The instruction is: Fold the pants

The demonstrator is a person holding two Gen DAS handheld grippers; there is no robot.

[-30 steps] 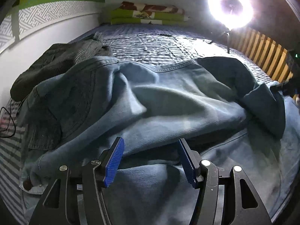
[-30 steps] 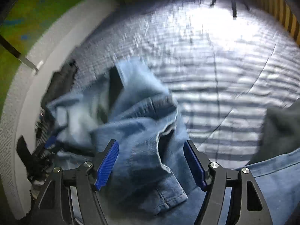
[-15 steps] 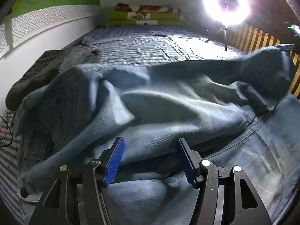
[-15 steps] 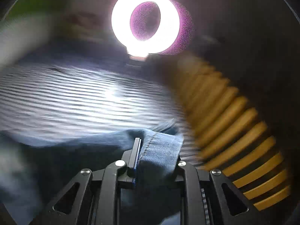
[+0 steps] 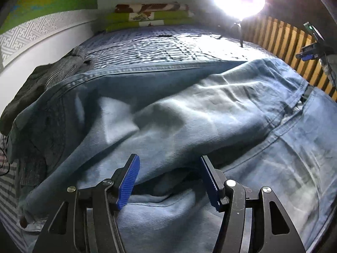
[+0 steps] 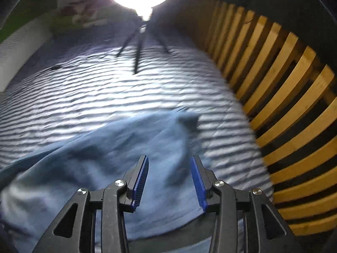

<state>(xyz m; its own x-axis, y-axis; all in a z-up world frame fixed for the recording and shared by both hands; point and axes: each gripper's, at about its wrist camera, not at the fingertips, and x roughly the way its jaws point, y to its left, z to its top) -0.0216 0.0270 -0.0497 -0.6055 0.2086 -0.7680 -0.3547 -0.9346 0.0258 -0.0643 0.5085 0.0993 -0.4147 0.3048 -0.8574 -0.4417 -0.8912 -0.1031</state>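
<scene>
Currently the left hand-held gripper (image 5: 169, 181) hangs open over the jeans (image 5: 189, 116) on the bed (image 5: 168, 46), while the right hand-held gripper (image 6: 169, 181) is opening, pads clear of denim.

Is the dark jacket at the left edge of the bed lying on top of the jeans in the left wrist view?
No. The dark jacket lies on the bed with the edge of the jeans overlapping it.
</scene>
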